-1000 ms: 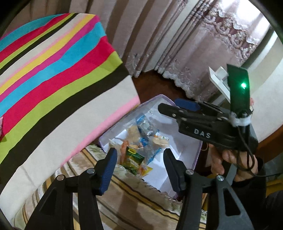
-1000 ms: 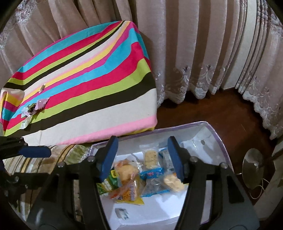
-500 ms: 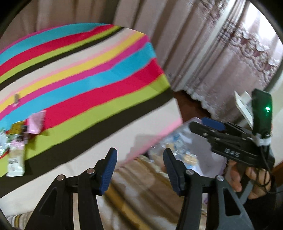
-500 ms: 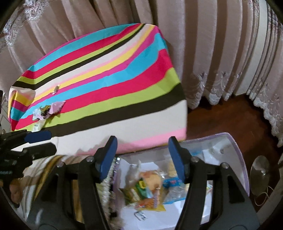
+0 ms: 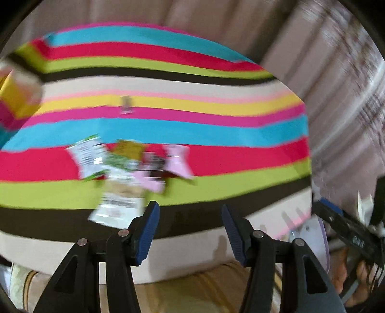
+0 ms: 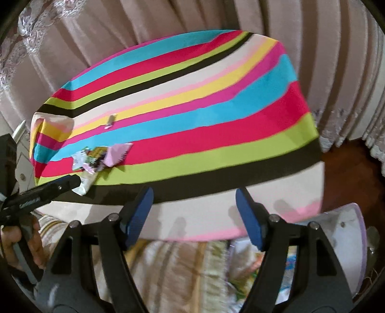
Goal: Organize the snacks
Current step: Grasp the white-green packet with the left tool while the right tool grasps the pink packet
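Note:
A small heap of snack packets lies on the striped cloth: a white-green one, a pink one and a white pouch. The same heap of packets shows at the left in the right wrist view. My left gripper hangs open and empty just below and right of the heap. My right gripper is over the cloth's near edge, its jaws opening with nothing between them. The white box with several snacks sits at the lower right, partly hidden by the fingers.
The striped cloth covers a raised surface. One tiny wrapper lies alone further back. Curtains hang behind. A patterned beige fabric lies at the near edge. A hand holds the left gripper.
Both grippers have swung left, away from the white box and toward the heap on the striped cloth. The right jaws stand wider than before. The left view has rolled.

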`<state>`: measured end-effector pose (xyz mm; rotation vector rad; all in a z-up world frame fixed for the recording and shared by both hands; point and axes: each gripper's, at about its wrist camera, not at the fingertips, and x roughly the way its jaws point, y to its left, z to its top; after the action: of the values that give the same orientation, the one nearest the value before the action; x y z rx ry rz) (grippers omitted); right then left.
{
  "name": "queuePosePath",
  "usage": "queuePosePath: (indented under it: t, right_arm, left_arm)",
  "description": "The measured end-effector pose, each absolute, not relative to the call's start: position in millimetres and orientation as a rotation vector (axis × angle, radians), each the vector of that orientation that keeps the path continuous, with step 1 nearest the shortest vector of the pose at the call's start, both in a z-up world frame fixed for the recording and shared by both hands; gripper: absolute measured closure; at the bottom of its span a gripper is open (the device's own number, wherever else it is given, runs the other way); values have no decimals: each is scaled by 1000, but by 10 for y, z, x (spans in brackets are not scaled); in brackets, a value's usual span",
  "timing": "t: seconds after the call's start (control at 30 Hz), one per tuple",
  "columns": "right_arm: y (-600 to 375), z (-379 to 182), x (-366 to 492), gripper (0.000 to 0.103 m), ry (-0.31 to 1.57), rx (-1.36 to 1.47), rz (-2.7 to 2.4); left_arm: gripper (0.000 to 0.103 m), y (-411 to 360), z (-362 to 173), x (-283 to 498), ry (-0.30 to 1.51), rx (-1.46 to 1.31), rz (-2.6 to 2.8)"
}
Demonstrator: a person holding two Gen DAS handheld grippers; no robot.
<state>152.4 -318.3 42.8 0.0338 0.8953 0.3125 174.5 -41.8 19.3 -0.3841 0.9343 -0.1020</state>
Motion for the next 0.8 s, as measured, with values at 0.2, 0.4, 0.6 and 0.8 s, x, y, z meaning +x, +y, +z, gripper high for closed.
queuePosePath:
  t: [0.2,0.4,0.6,0.8]
  right_arm:
    - [-2673,403,1650,29,891,2,377]
    - [-2281,264,1877,29,920,37,401]
    - [-1943,120,2104,29,958,63,399]
    - [-1635,20,2289,29,968,52,399]
  left_arm:
    - [48,301,15,1760,927,-526,63]
    - [48,641,-151,1888,938,-594,142]
    - [48,706,-240,2093,943,-594,137]
    - [48,729,-327,2327,962,-560,163]
